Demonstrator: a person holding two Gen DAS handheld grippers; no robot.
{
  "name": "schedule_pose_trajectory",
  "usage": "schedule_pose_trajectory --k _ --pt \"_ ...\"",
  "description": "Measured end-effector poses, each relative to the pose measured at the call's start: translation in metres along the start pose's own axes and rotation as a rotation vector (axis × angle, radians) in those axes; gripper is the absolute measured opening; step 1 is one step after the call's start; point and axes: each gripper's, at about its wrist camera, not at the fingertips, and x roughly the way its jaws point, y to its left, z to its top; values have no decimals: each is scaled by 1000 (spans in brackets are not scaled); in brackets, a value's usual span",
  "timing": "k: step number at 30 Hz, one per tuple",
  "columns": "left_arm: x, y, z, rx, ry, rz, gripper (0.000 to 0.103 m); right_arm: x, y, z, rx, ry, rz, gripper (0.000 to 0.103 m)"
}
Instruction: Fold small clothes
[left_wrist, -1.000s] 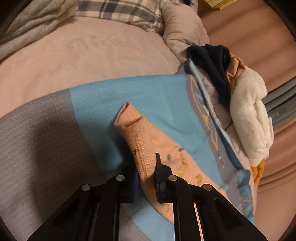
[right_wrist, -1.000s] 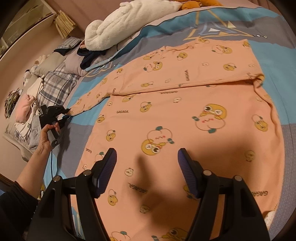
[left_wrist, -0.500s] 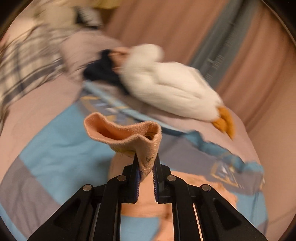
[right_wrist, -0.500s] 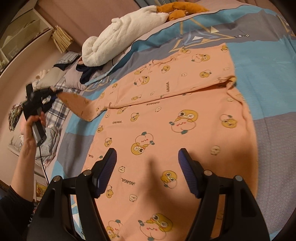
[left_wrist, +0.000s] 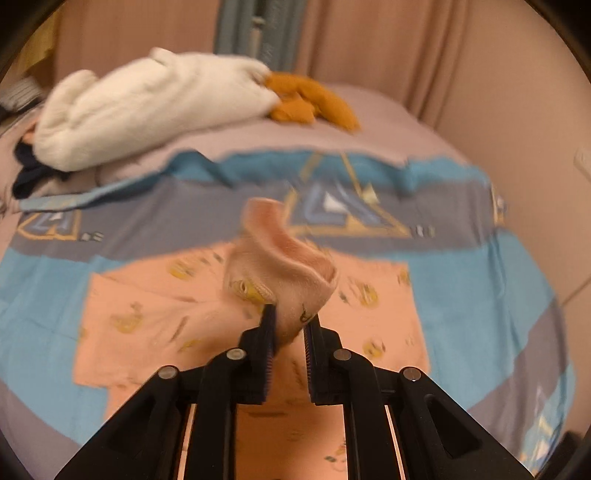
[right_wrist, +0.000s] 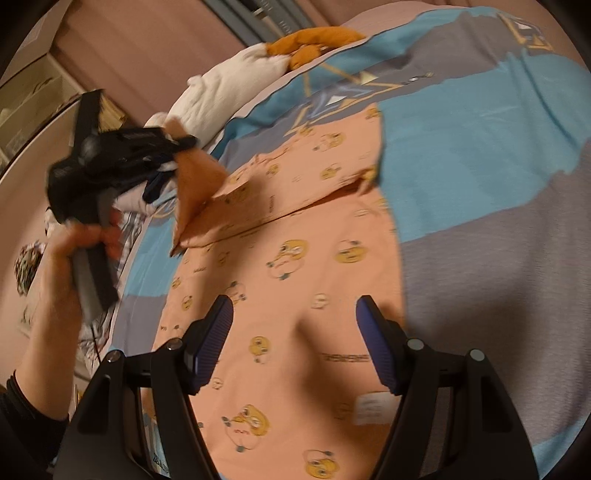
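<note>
A small peach shirt (right_wrist: 295, 280) with yellow cartoon prints lies spread on a blue and grey bedspread (right_wrist: 480, 155). My left gripper (left_wrist: 290, 321) is shut on the shirt's sleeve cuff (left_wrist: 284, 273) and holds it up above the shirt body (left_wrist: 155, 317). In the right wrist view the left gripper (right_wrist: 184, 142) holds the sleeve (right_wrist: 199, 184) lifted over the shirt's left side. My right gripper (right_wrist: 295, 325) is open and empty, hovering above the shirt's lower part.
A white plush toy (left_wrist: 147, 107) with orange feet (left_wrist: 310, 103) lies at the far side of the bed, with dark clothes (left_wrist: 29, 173) beside it. Pink curtains (left_wrist: 406, 48) hang behind. More clothes (right_wrist: 29, 266) lie at the left.
My left gripper has lifted the sleeve cuff off the bedspread and swung it over the shirt body. My right gripper stays open above the shirt.
</note>
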Motion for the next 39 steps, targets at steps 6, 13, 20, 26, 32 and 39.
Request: schedule_pose_trajectory --k 6,13,20,26,32,39 --pt "31 -28 -25 13 142 -114 81 -12 -19 2 49 -34 -21 70" --pt "1 -39 -40 87 98 -208 84 -12 -28 15 108 -56 9 70" --pt "-35 42 -77 -16 60 -96 84 33 -4 50 57 0 110 70" --pt "-51 106 -115 -173 58 -32 84 97 17 91 14 59 69 63" --pt "-59 151 -141 -318 43 -24 84 147 24 108 -46 124 -87 62" --pt "-65 176 -143 -394 11 -21 84 167 38 112 -66 147 -83 13"
